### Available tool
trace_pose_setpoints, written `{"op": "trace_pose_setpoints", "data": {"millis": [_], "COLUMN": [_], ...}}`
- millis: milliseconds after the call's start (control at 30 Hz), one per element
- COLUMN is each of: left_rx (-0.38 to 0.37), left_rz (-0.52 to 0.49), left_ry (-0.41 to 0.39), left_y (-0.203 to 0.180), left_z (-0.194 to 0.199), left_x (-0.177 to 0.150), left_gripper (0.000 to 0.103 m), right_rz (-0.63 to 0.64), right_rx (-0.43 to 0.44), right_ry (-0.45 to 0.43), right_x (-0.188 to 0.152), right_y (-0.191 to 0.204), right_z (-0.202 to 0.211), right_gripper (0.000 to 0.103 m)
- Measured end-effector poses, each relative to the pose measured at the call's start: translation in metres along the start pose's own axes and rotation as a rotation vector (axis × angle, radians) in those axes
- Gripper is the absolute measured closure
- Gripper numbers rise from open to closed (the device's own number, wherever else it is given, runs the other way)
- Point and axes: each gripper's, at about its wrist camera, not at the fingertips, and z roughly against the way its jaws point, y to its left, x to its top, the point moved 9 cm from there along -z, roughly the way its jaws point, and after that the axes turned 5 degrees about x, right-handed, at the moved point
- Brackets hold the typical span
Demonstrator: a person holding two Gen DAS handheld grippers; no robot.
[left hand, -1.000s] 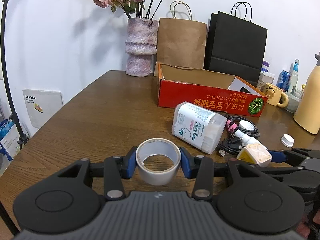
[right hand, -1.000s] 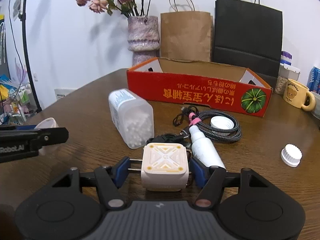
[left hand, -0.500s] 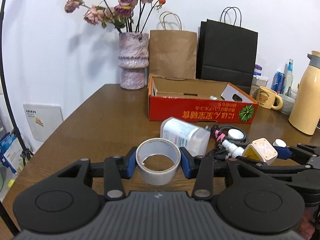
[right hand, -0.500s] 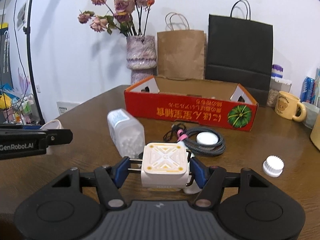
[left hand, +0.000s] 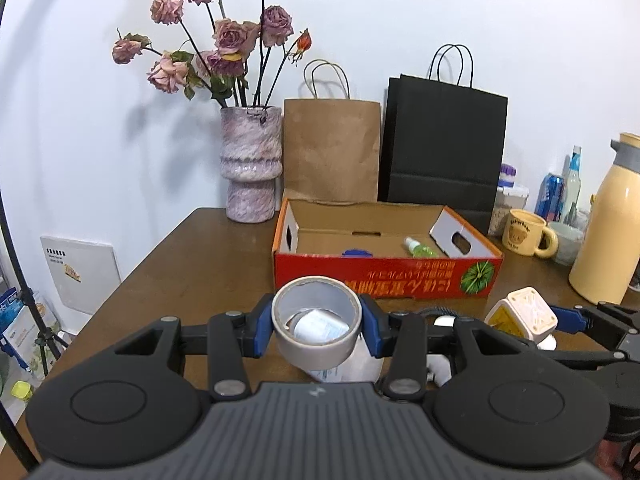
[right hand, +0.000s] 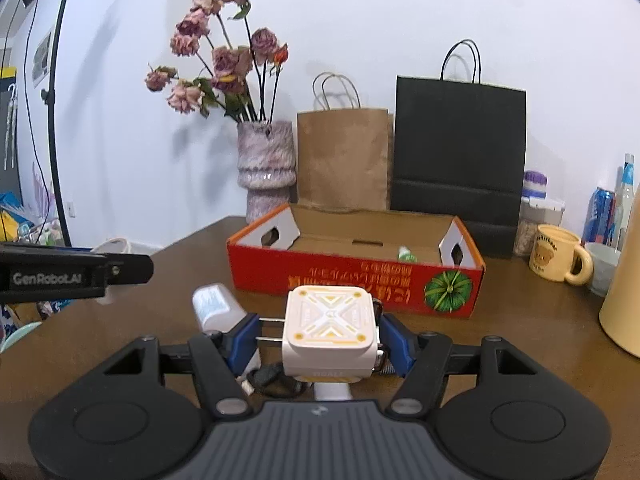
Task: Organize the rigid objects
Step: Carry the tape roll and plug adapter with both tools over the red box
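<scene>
Wall plate (left hand: 82,272): white panel low on the wall, far left, beyond the table edge.
Vase (left hand: 251,164): mottled pink-white, upright at the back left corner of the table (left hand: 192,264); dried roses (left hand: 224,36) in it.
Left gripper (left hand: 317,322): blue pads pinching a roll of grey tape (left hand: 316,334) by its outer wall, one pad on each side; roll held clear above the table, open core facing up and forward.
White plastic jar (right hand: 216,308): lying on its side on the table, below and partly behind the tape in the left wrist view, left of the right gripper in the right wrist view.
Brown paper bag (left hand: 332,148): upright against the wall, behind the box.
Red cardboard box (left hand: 384,276): open-topped, mid-table, printed long side toward both cameras; small green bottle (left hand: 420,249) lying inside near its right end; a blue item inside only partly visible.
Black paper bag (left hand: 444,152): upright, just right of the brown one.
Right gripper (right hand: 318,338): blue pads closed on a white cube-shaped plug adapter (right hand: 330,326), yellow-trimmed face up, its two metal prongs against the left pad; adapter lifted off the table, in front of the box.
Cable coil and white bottle: under the right gripper, mostly hidden.
Yellow bear mug (right hand: 558,258): on the table, right of the box.
Cream thermos (left hand: 604,220): upright, far right.
</scene>
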Motion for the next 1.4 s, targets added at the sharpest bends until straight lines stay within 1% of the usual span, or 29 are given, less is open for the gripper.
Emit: {"op": "trace_pose_setpoints", "data": {"millis": [267,500,633,1000,1400], "left_rx": [-0.016,-0.014,-0.022,-0.008,0.014], "left_rz": [0.027,0.068,0.094,0.113,0.124], "left_ry": [-0.036,-0.051,-0.055,-0.063,-0.048], "left_y": [-0.012,-0.017,-0.019,-0.025,-0.024], "left_z": [-0.015,-0.040,-0.057,-0.102,-0.159], "left_x": [0.024,0.045,0.056,0.081,0.102], "left_gripper": [0.058,0.058,0.058,0.058,0.058], "right_rz": [-0.005,-0.012,-0.025,-0.049,-0.057], "right_rx": [-0.018,-0.039,-0.045,-0.074,-0.094], "right_ry": [-0.035,-0.053,-0.060,-0.066,-0.057], "right_x": [0.023,0.041,0.050,0.071,0.093], "right_y": [-0.018,-0.033,-0.042,-0.065,-0.085], "right_z": [-0.011,-0.031,-0.046,-0.086,-0.143], "right_gripper": [0.039,0.039,0.039,0.039,0.039]}}
